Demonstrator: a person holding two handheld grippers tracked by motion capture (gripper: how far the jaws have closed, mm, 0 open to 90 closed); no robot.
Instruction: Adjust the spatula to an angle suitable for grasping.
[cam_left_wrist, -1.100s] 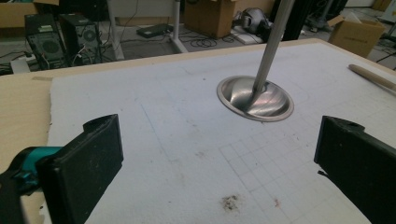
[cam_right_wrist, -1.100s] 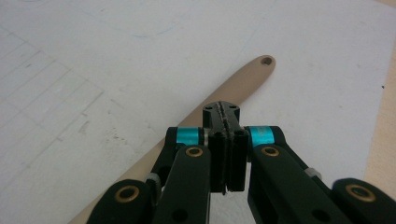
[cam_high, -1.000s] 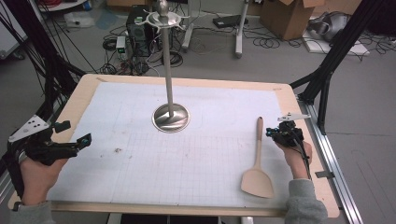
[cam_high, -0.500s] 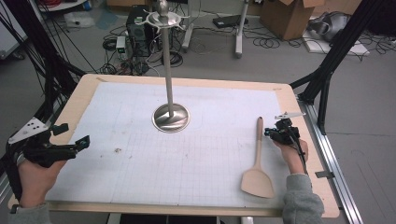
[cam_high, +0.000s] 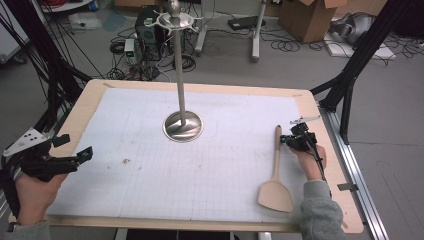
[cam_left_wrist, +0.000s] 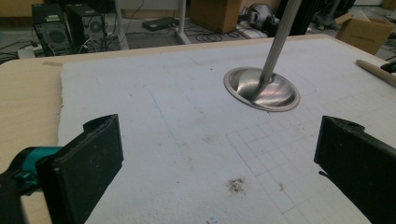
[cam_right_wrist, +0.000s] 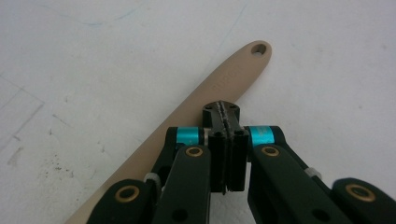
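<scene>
Right of the metal stand (cam_high: 183, 125), clenched empty right gripper (cam_right_wrist: 225, 112) hovers above the light, stiff wooden spatula (cam_high: 275, 170); grasp mid-handle; left gripper (cam_high: 85, 154) jaws released.

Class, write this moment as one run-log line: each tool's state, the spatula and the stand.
left tool: open, empty | right tool: shut, over spatula handle | spatula: flat on mat | stand: upright, mid-table

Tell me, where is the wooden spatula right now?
In the high view the pale wooden spatula lies flat on the white mat's right side, just beside the right hand-held gripper, right of the shiny metal stand.
</scene>
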